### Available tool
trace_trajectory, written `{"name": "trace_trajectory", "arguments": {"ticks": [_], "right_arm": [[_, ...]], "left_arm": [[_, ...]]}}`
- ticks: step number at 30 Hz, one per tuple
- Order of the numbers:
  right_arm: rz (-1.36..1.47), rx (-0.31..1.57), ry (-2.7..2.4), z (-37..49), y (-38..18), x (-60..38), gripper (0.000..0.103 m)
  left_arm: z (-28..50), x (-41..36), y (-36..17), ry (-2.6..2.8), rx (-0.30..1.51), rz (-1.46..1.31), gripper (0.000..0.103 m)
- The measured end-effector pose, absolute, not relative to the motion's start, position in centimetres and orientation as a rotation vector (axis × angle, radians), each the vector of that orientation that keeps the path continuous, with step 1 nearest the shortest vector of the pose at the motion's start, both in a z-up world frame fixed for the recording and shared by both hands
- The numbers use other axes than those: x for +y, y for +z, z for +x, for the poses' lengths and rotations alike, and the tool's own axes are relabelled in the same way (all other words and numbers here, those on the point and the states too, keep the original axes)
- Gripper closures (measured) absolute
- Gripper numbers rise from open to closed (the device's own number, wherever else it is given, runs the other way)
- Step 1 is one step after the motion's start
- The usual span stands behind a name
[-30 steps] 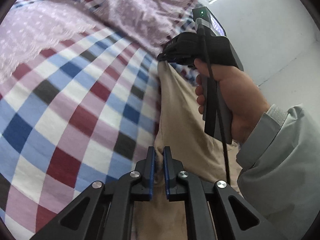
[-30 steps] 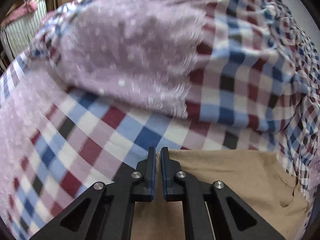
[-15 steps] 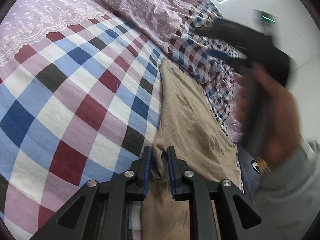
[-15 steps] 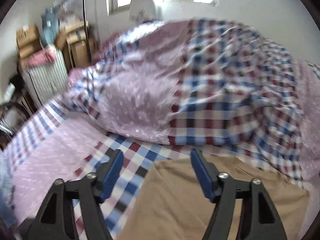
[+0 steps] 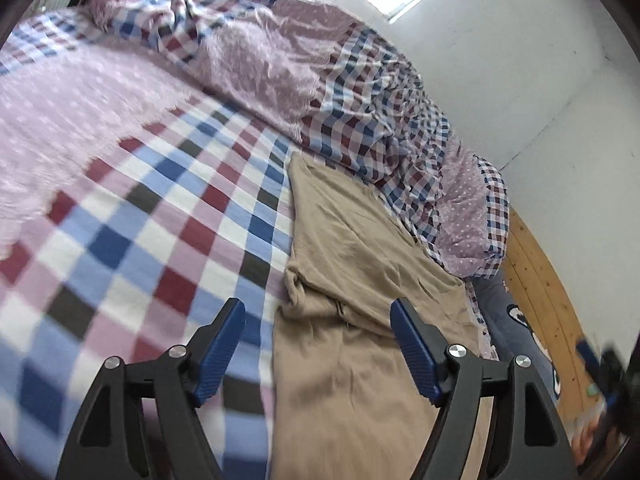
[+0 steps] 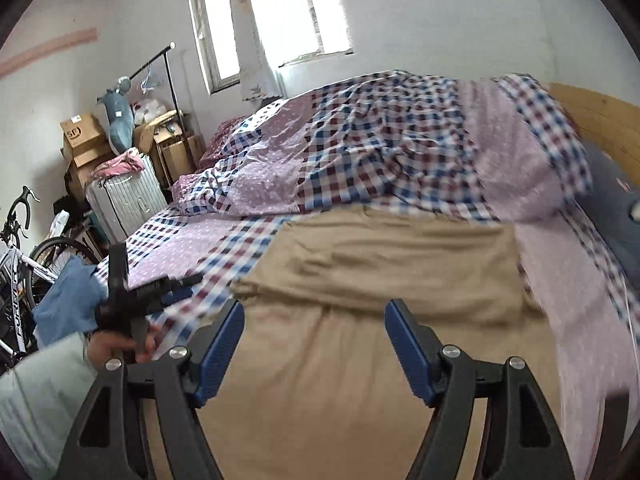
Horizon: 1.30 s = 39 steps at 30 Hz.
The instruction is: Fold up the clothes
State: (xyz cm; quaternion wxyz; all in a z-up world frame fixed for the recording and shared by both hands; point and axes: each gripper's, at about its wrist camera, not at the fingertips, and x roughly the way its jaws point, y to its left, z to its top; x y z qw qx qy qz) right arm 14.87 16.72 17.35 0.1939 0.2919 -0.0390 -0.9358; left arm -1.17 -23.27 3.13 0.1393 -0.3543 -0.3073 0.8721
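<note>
A tan garment lies flat on the checked bedsheet, one layer folded over another. My left gripper hovers above its near fold; the jaws are opening, with nothing pinched between them. In the right wrist view the same tan garment fills the foreground under my right gripper, which stands open and empty above the cloth. A hand holds the left gripper, blurred, at that view's left. The right gripper shows only as a blur at the left wrist view's lower right edge.
A crumpled checked and lilac quilt is heaped behind the garment. A wooden bed frame and a dark blue cushion border the far side. Left of the bed stand a ribbed suitcase, cardboard boxes and a bicycle.
Both grippers were shut on the tan garment's edge and have let go and opened. The right gripper has pulled far back and up; the left has lifted slightly.
</note>
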Motion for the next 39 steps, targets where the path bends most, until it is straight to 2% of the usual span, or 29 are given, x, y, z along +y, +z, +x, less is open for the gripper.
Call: {"name": "trace_trajectory", "arguments": {"ticks": [4, 6, 8, 12, 20, 35, 39], "right_arm": [[0.795, -0.160, -2.642, 20.7, 15.1, 18.1, 0.027], [0.764, -0.219, -2.643, 22.6, 13.6, 18.5, 0.027], [0.722, -0.200, -2.678, 24.2, 12.4, 18.3, 0.027], [0.698, -0.111, -2.683, 25.3, 11.6, 17.1, 0.027], [0.786, -0.155, -2.616, 24.8, 9.8, 16.5, 0.027], [0.768, 0.002, -2.517, 26.4, 9.2, 12.4, 0.023], [0.784, 0.028, -2.494, 26.4, 8.6, 11.2, 0.023]], "left_arm": [[3.3, -24.3, 4.2, 2.568, -0.832, -0.987, 0.024], [6.3, -24.9, 4.2, 2.590, -0.863, -0.981, 0.024], [9.6, -25.2, 4.2, 2.574, -0.923, -0.955, 0.024], [15.1, -24.2, 4.8, 2.567, -0.952, -0.929, 0.022], [21.7, -22.2, 4.1, 2.582, -0.958, -1.037, 0.020], [29.2, -24.3, -0.9, 2.451, -1.506, -1.049, 0.020], [29.6, -24.5, -2.6, 2.388, -1.586, -1.124, 0.020]]}}
